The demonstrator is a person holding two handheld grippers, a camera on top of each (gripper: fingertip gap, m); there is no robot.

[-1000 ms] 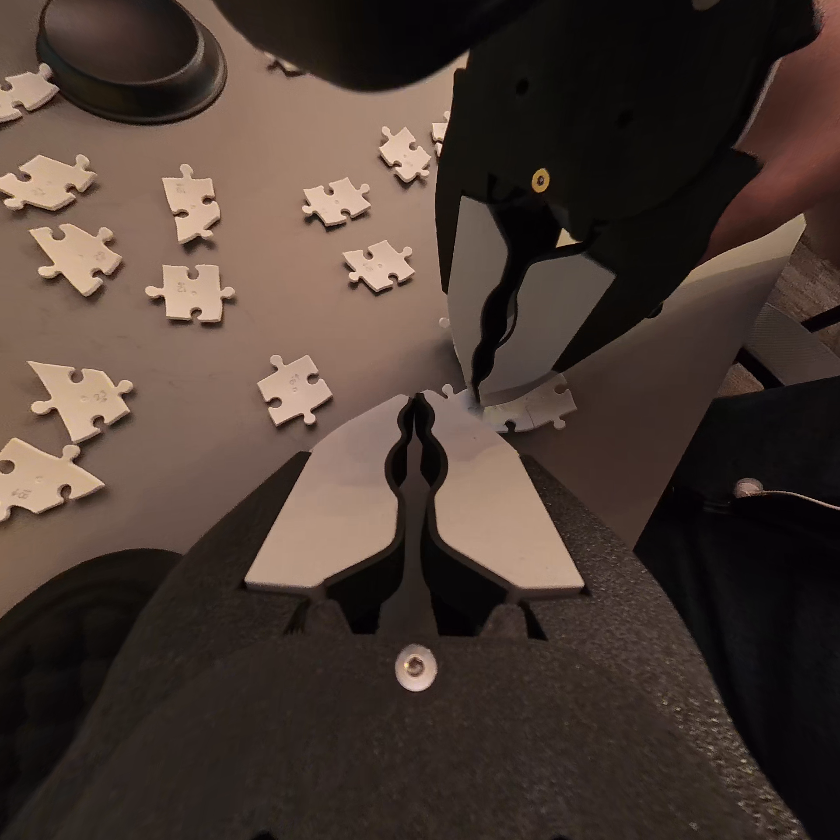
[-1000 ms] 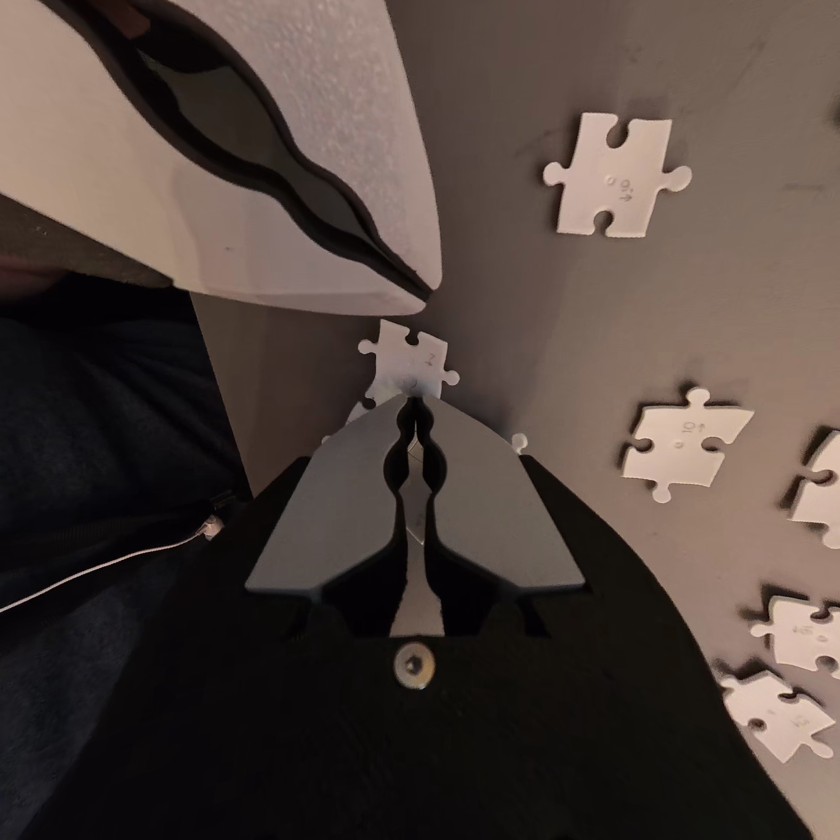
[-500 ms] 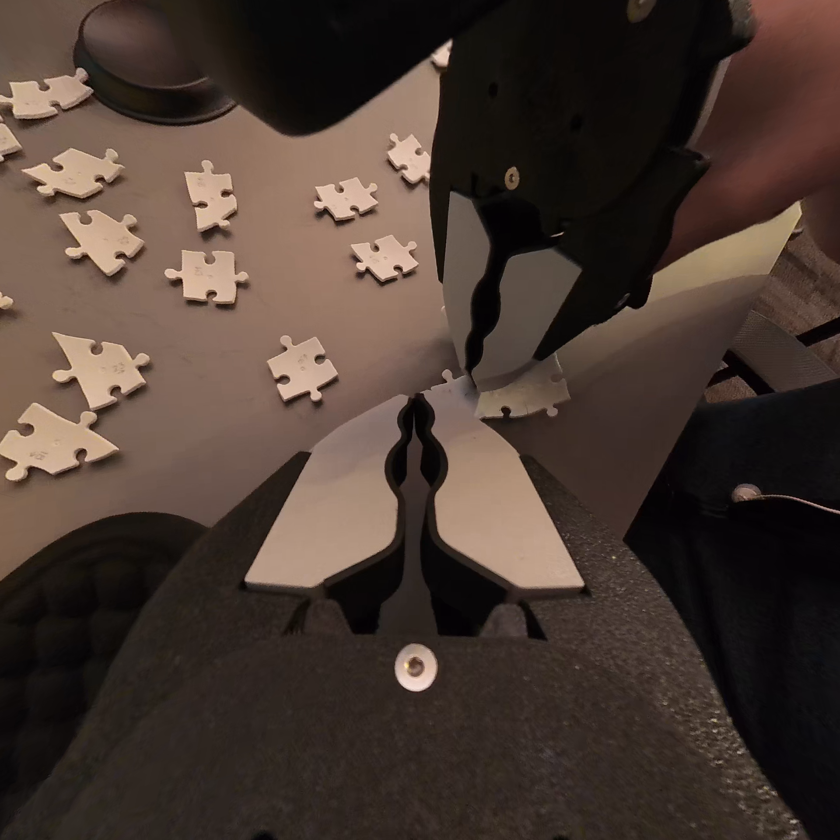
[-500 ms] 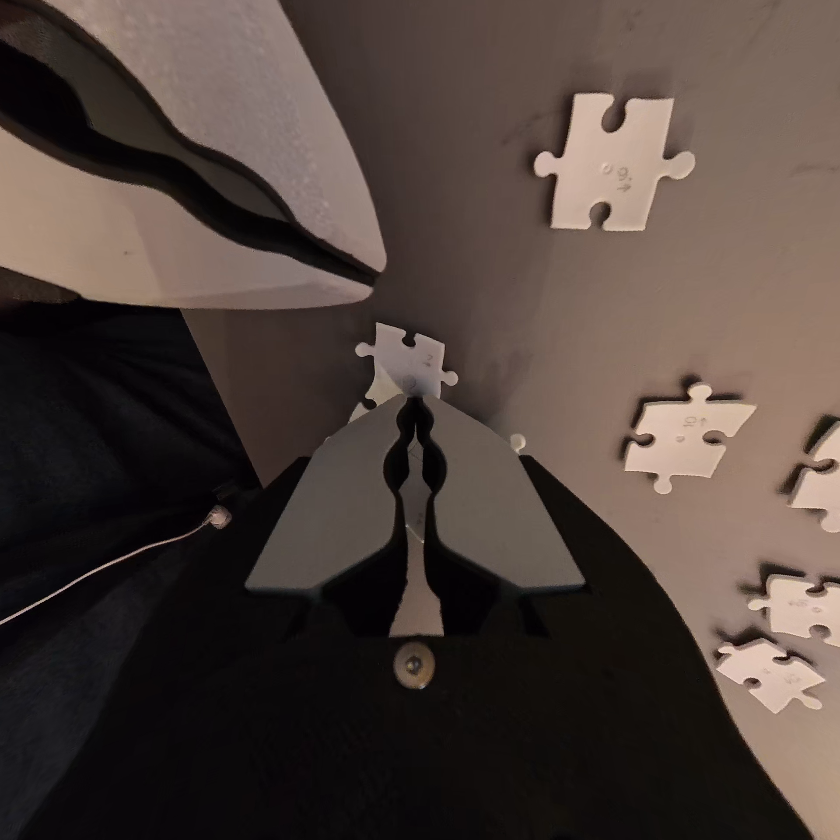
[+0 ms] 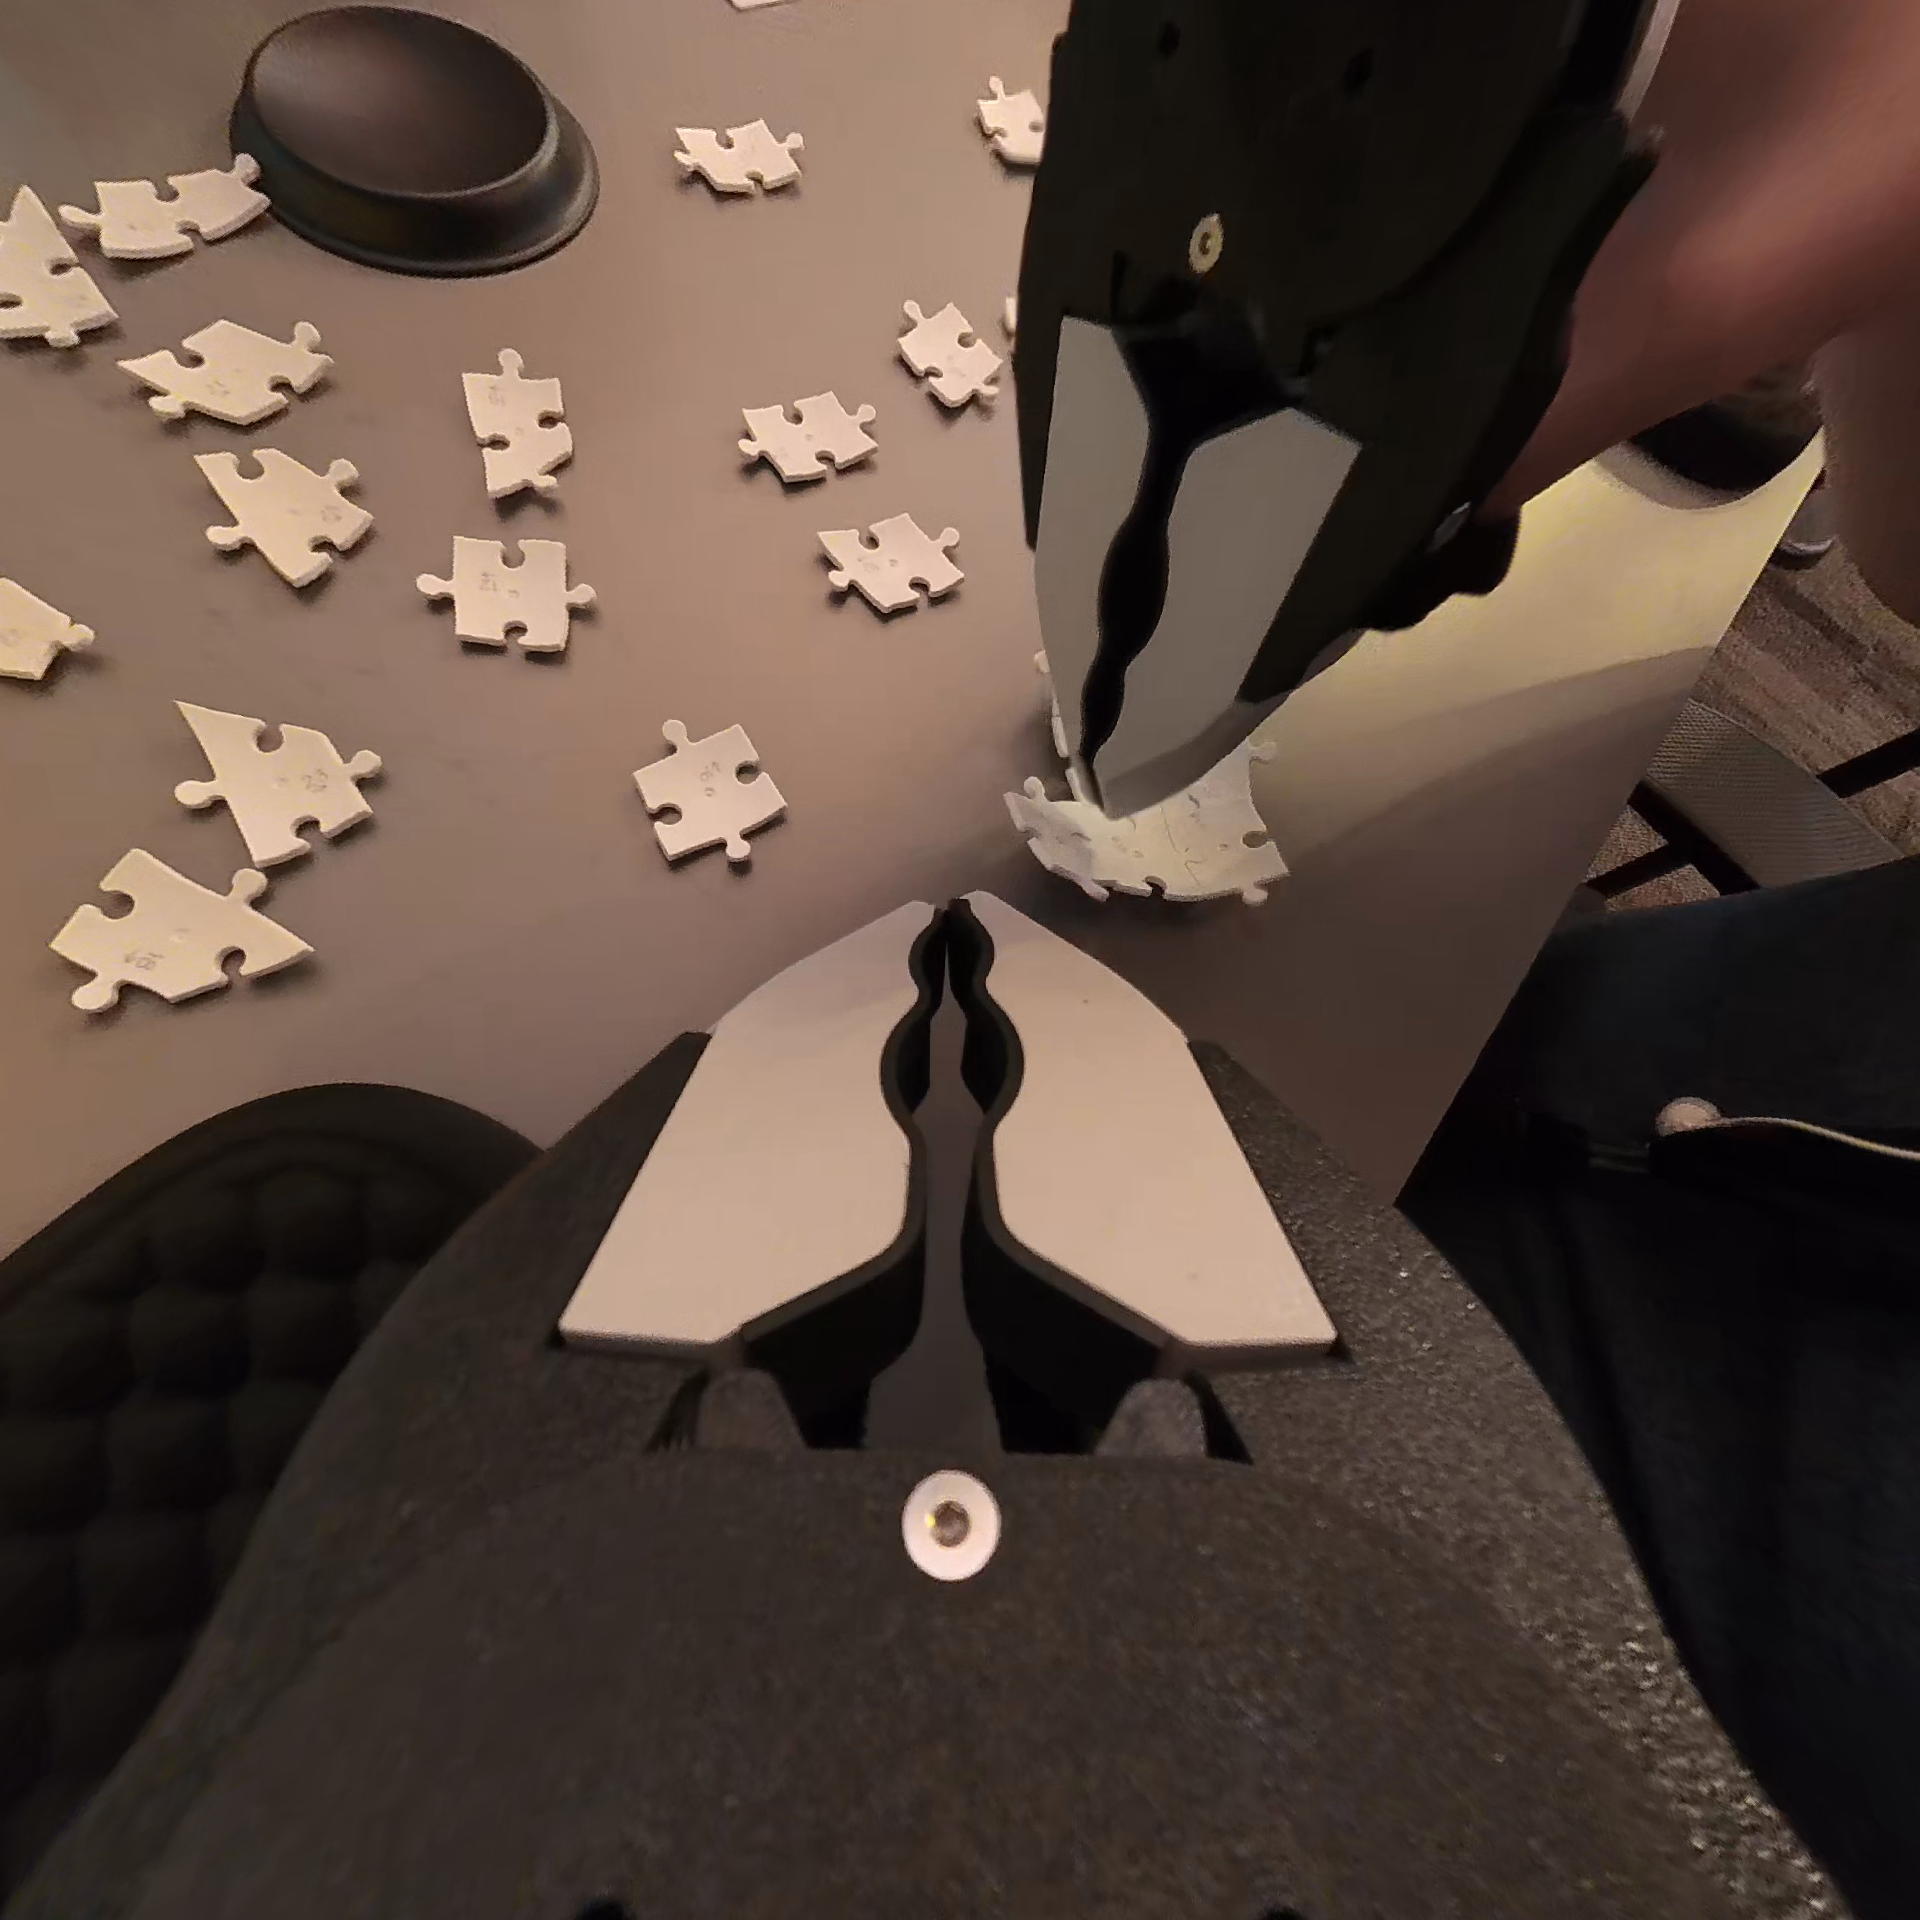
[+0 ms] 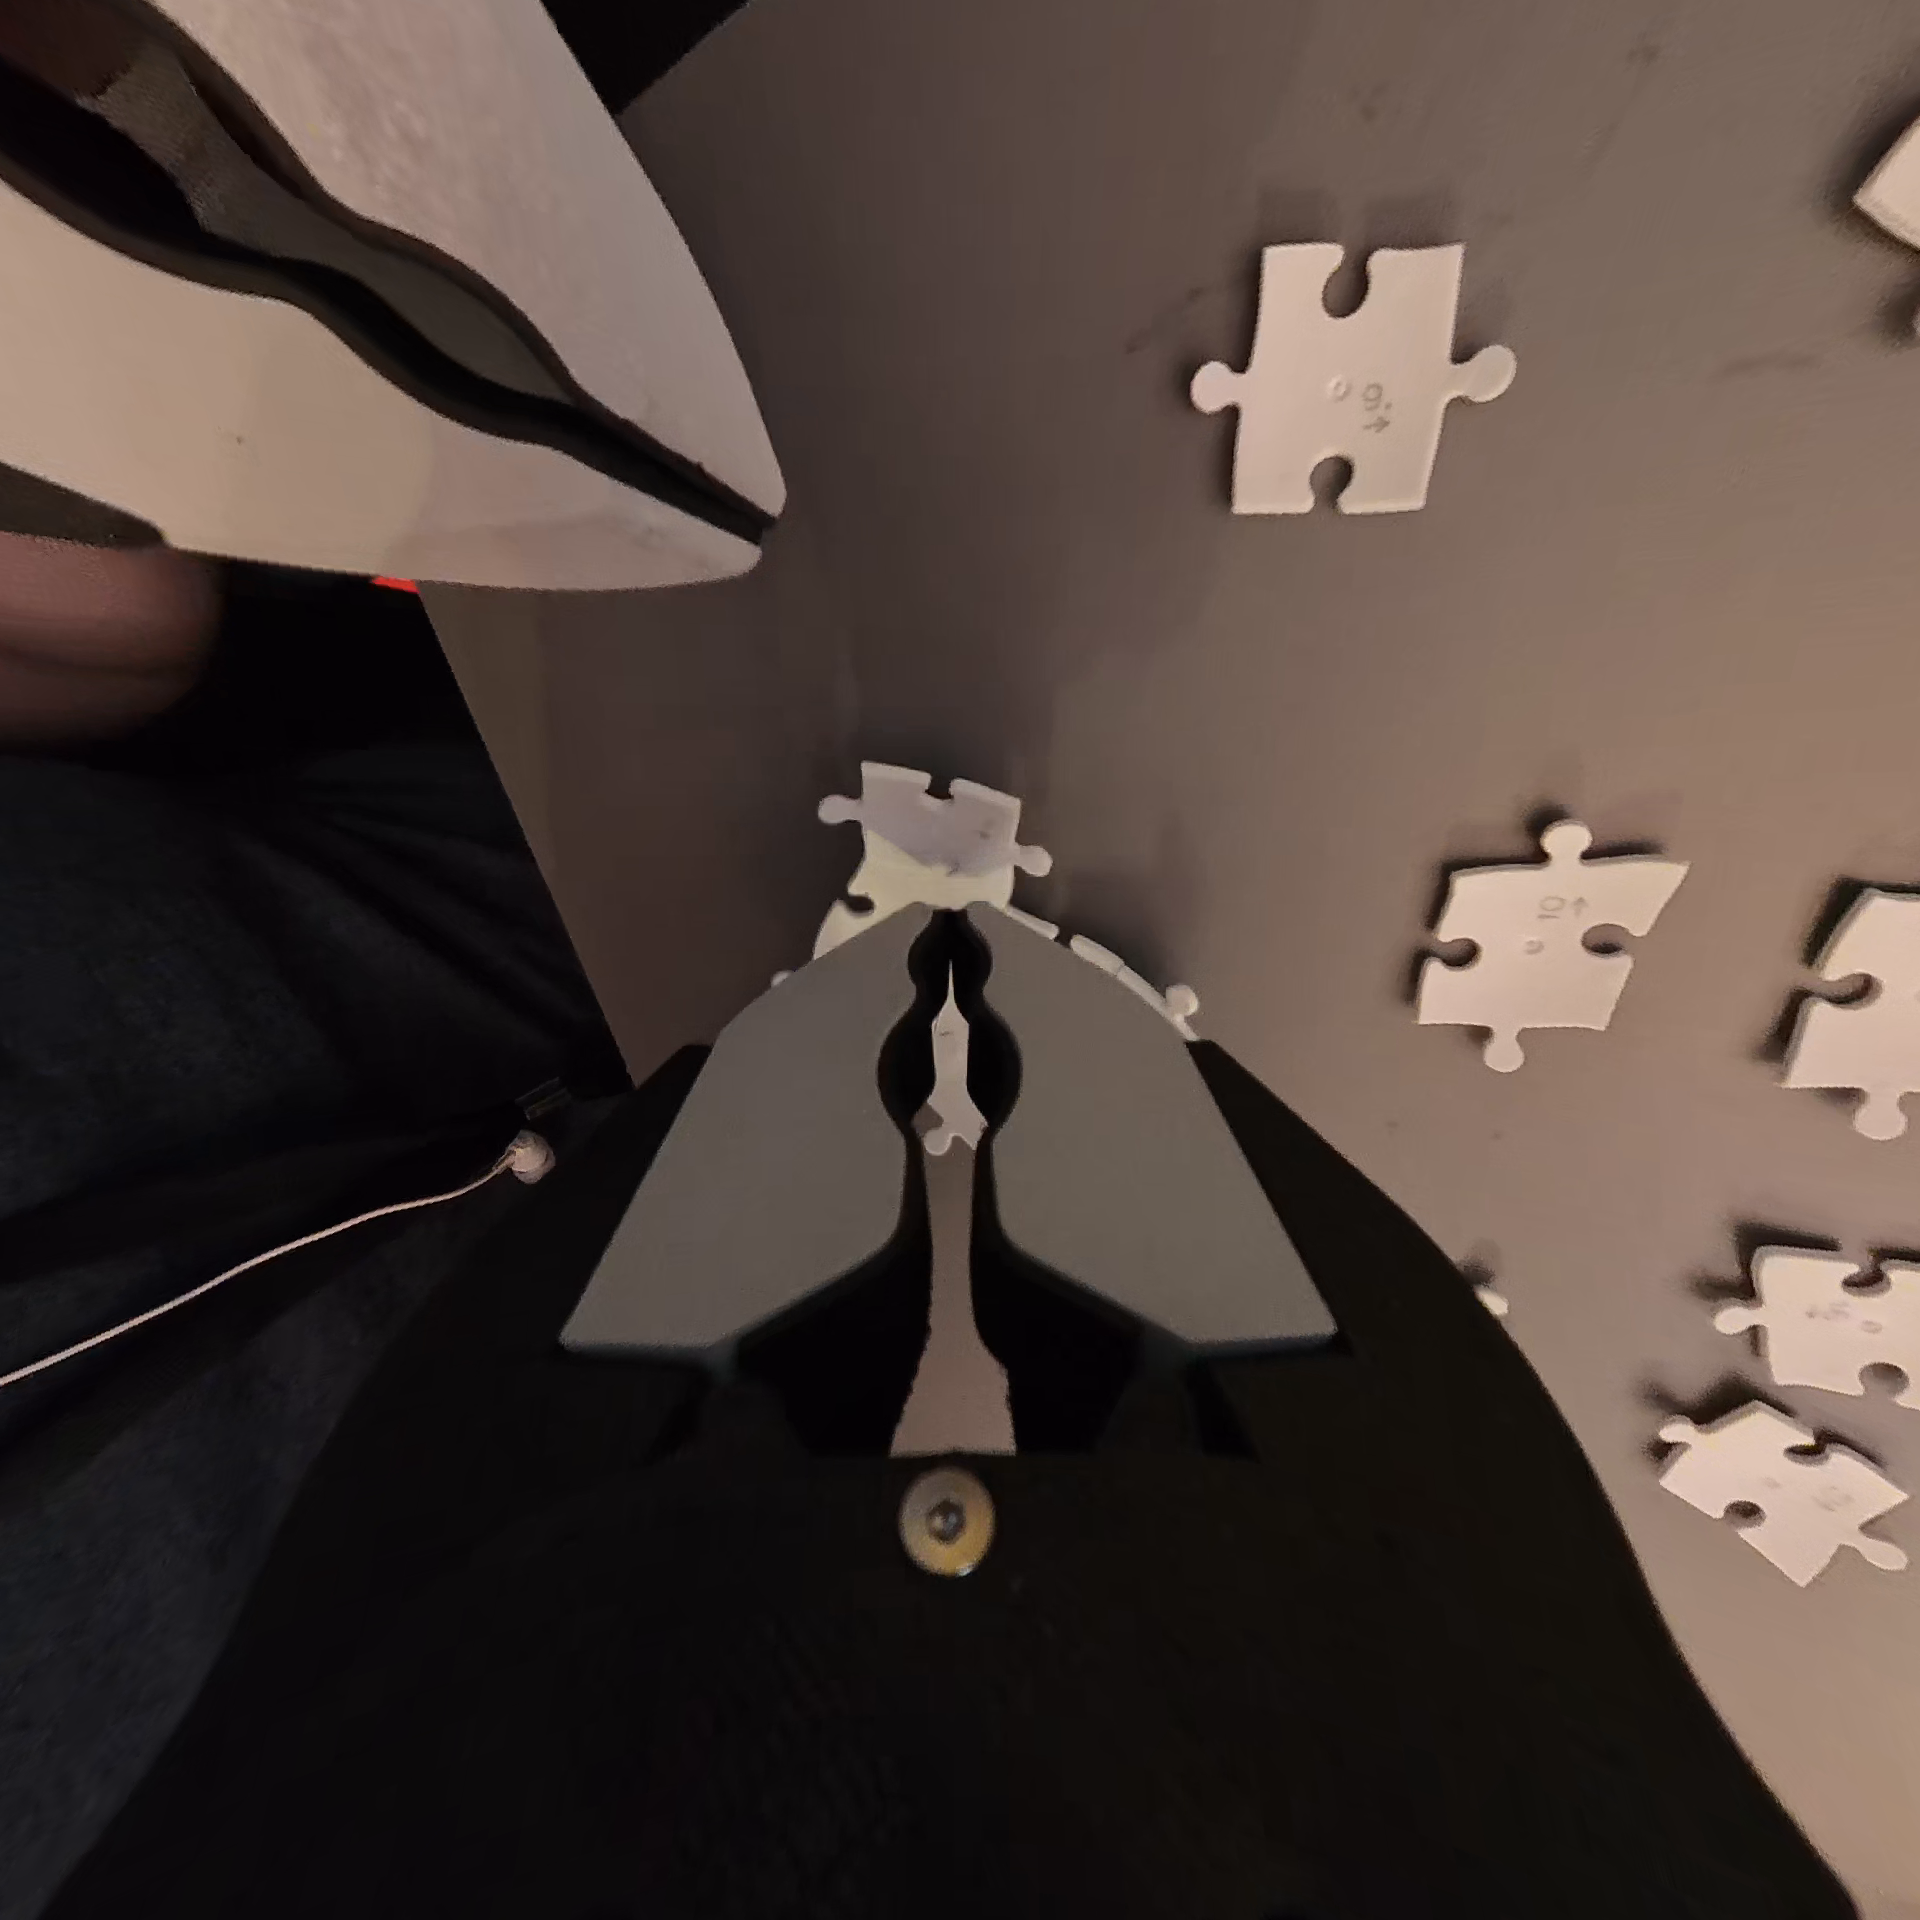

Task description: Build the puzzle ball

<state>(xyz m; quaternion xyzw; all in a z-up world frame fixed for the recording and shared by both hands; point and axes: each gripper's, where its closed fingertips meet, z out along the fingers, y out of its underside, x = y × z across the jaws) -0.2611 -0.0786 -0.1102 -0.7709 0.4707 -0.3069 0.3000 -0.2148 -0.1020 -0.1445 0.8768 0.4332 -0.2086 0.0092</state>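
My right gripper (image 6: 951,916) is shut on a small curved cluster of joined white puzzle pieces (image 6: 940,831) and holds it just above the grey table, near its front edge. In the left wrist view the right gripper (image 5: 1086,790) comes down from the upper right, with the cluster (image 5: 1153,847) under its tips. My left gripper (image 5: 953,909) is shut and empty, a short way in front of the cluster and not touching it. It also shows in the right wrist view (image 6: 764,520) at the upper left. Several loose white pieces (image 5: 710,790) lie flat on the table.
A black dome-shaped stand (image 5: 416,156) sits at the far left of the table (image 5: 520,987). More loose pieces (image 6: 1351,379) lie to the right of the right gripper. The table's edge (image 5: 1538,987) runs diagonally at the right, with a person's dark clothing (image 5: 1714,1299) beyond it. A black cushion (image 5: 208,1299) is at the lower left. The grippers' ends are close to 7 cm from one another.
My left gripper has drawn back from the cluster, which it touched a second ago, leaving a gap. My right gripper still holds the cluster, now tilted a little.
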